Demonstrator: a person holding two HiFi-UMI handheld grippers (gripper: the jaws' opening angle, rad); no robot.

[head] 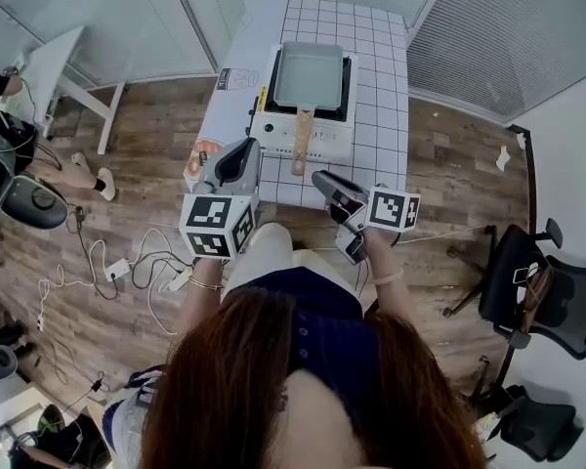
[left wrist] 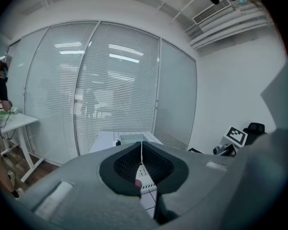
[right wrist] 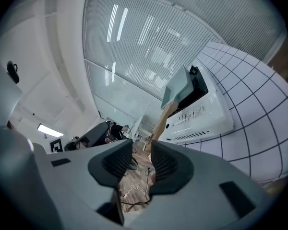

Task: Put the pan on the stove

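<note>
Pan (head: 311, 74) sits on the stove (head: 324, 143) toward the table's (head: 381, 96) far edge, its wooden handle (head: 301, 140) jutting past the stove's front — to my eye a stray nudge there could twist it askew. Off the near edge, the left gripper (head: 240, 154) is pinched together and empty, and the right gripper (head: 320, 177) is narrowly parted on nothing. Around them are the white gridded tabletop, a plank floor (head: 127, 164) strewn with cables (head: 146, 262), and blinds (head: 488, 27) behind.

The grey plastic left gripper (left wrist: 142, 163) has its jaws pressed together. The grey plastic right gripper (right wrist: 143, 160), rolled sideways, has its jaws parted.
</note>
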